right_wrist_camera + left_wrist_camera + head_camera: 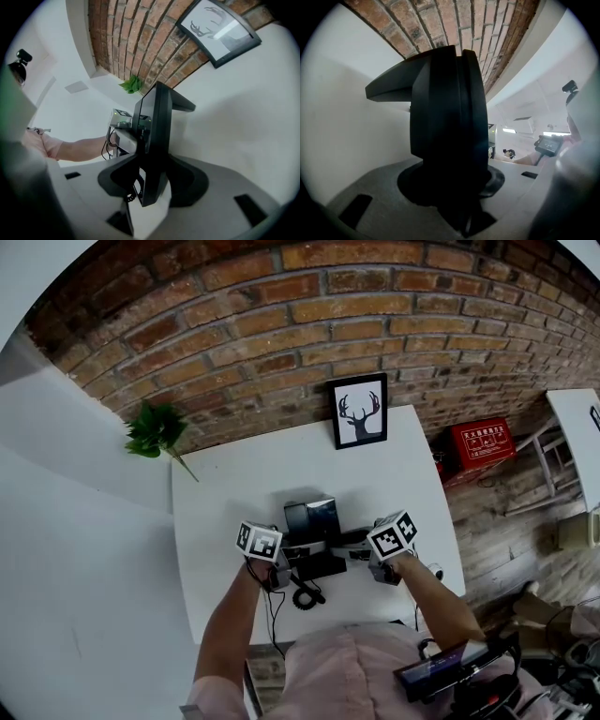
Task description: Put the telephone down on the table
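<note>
Phone (314, 521) is over the middle of the white table (225, 484), nearer the front edge, held from both sides. Left claw (286, 563) is clamped on one end. Right claw (361, 554) is clamped on the other. I cannot tell if the phone touches the table. Bare table lies all round it, most at the back. A deer picture (360, 412) stands at the back edge by the brick wall (281, 334), well apart. A curly cord (305, 596) lies near the front edge. A plant (155, 432) is off the left corner. A red box (482, 443) is on the floor to the right.
</note>
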Motion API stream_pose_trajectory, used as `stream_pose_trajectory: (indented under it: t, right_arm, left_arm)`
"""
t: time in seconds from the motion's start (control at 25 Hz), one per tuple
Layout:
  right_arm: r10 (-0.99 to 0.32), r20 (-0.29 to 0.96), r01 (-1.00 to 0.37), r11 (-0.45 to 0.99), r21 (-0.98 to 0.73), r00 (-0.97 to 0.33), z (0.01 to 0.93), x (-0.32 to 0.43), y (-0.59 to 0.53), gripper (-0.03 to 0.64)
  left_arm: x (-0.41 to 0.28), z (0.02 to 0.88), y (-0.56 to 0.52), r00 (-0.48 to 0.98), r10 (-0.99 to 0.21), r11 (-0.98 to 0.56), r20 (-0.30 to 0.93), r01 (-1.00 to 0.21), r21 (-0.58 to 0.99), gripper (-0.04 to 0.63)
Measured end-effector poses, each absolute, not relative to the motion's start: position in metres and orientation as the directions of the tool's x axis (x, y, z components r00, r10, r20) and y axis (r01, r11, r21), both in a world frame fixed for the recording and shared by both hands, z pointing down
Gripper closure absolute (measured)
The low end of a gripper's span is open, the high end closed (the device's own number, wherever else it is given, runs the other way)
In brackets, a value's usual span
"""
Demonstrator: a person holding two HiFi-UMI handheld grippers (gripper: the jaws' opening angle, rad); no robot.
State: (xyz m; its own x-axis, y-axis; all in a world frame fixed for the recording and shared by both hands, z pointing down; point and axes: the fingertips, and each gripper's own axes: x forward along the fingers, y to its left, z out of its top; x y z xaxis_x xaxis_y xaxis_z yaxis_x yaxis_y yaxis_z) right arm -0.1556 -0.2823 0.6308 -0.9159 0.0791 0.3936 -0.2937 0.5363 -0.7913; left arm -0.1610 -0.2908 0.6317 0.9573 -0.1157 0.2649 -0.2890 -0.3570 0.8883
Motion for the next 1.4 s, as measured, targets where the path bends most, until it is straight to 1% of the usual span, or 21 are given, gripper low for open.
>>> stream_pose_trajectory:
  t: [0.24, 0.32, 0.36, 0.4, 0.44, 0.52, 0.6, 0.72, 0.84, 1.0, 1.24, 1.4]
  right_arm:
    - [0.096, 0.404, -0.302, 0.515, -0.802, -0.91, 0.635, -0.154, -0.28, 0.433]
    - [0.096, 0.401, -0.301, 0.508, -0.807, -0.911, 0.635, -0.154, -0.281, 0.434]
    - [0.095, 0.396, -0.3, 0.502, -0.811, -0.913, 0.635, -0.155, -0.281, 0.434]
    - [0.095, 0.392, -0.298, 0.496, -0.816, -0.915, 0.635, -0.154, -0.281, 0.437]
    - [0.096, 0.389, -0.296, 0.491, -0.819, -0.916, 0.635, -0.154, -0.282, 0.439]
    - [0.099, 0.386, -0.294, 0.485, -0.823, -0.917, 0.635, -0.154, -0.283, 0.44]
    - [0.101, 0.385, -0.293, 0.485, -0.824, -0.917, 0.635, -0.154, -0.283, 0.442]
    - [0.101, 0.392, -0.298, 0.488, -0.82, -0.914, 0.636, -0.154, -0.282, 0.442]
    - [0.103, 0.401, -0.305, 0.487, -0.818, -0.91, 0.637, -0.155, -0.281, 0.445]
    - [0.102, 0.407, -0.311, 0.488, -0.816, -0.908, 0.638, -0.154, -0.282, 0.449]
    - [0.105, 0.409, -0.312, 0.484, -0.818, -0.907, 0.637, -0.154, -0.281, 0.449]
    - [0.105, 0.411, -0.313, 0.487, -0.816, -0.906, 0.637, -0.154, -0.282, 0.448]
  left_arm:
    - [-0.161, 0.634, -0.292, 0.951, -0.123, -0.345, 0.283, -0.308, 0.887, 0.43]
    - [-0.16, 0.63, -0.292, 0.955, -0.13, -0.341, 0.265, -0.294, 0.893, 0.419]
    - [-0.159, 0.626, -0.291, 0.962, -0.129, -0.341, 0.241, -0.271, 0.9, 0.358]
    - [-0.157, 0.623, -0.29, 0.968, -0.127, -0.342, 0.216, -0.247, 0.907, 0.273]
    - [-0.155, 0.62, -0.29, 0.972, -0.126, -0.344, 0.2, -0.232, 0.91, 0.229]
    - [-0.155, 0.619, -0.291, 0.972, -0.134, -0.345, 0.193, -0.228, 0.91, 0.224]
    - [-0.154, 0.619, -0.291, 0.969, -0.138, -0.349, 0.206, -0.242, 0.905, 0.194]
    - [-0.152, 0.623, -0.287, 0.955, -0.122, -0.373, 0.269, -0.295, 0.88, 0.136]
    - [-0.155, 0.627, -0.288, 0.937, -0.133, -0.391, 0.325, -0.35, 0.851, 0.1]
    - [-0.168, 0.63, -0.293, 0.905, -0.176, -0.419, 0.386, -0.424, 0.803, 0.083]
    - [-0.184, 0.623, -0.295, 0.89, -0.227, -0.398, 0.396, -0.456, 0.796, 0.081]
    - [-0.189, 0.629, -0.288, 0.883, -0.231, -0.382, 0.408, -0.468, 0.797, 0.077]
